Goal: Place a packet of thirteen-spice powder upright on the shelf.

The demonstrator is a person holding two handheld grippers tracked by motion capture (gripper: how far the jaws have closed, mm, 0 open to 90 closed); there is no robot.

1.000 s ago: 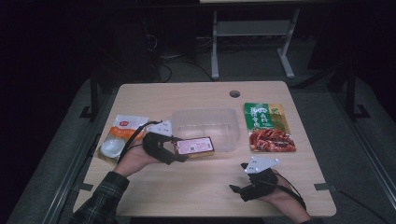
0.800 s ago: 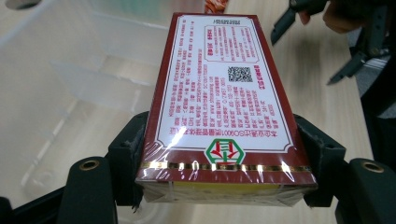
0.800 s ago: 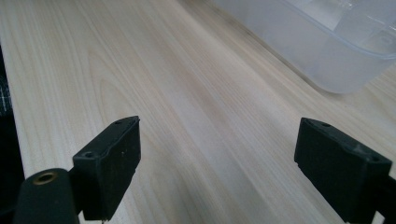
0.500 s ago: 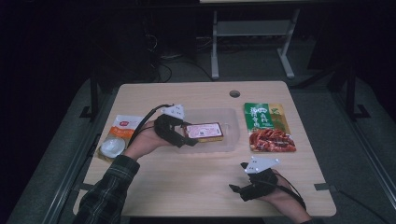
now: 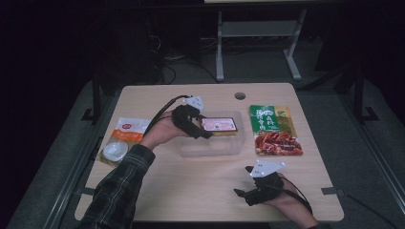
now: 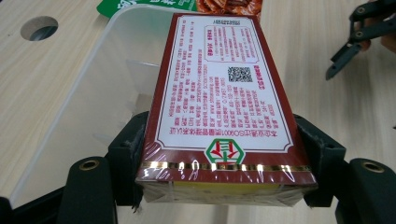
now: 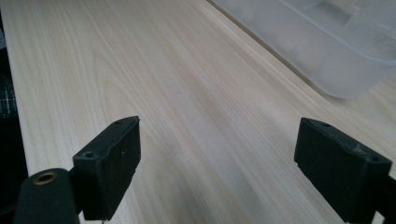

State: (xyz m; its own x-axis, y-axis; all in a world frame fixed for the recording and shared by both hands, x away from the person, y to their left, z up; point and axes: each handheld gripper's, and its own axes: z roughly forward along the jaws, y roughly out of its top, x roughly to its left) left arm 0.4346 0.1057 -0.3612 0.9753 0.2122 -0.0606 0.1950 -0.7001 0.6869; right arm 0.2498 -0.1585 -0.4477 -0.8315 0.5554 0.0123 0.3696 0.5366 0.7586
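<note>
Since the earlier frame the left gripper [image 5: 206,132] has carried the red box [image 5: 219,126] from the counter [image 5: 200,186] to above the clear plastic container [image 5: 210,148], its jaws clamped on the box's sides. The label shows "ISO9001" and a QR code; smaller print is illegible. The right gripper [image 5: 242,181] rests open, well apart.

In the left gripper view, the dark red, film-wrapped cardboard box [image 6: 219,107] hides most of the clear plastic tub's [image 6: 93,88] inside; its fine print is too small to read. The green snack packet [image 6: 140,4] is cut off by the top edge.
</note>
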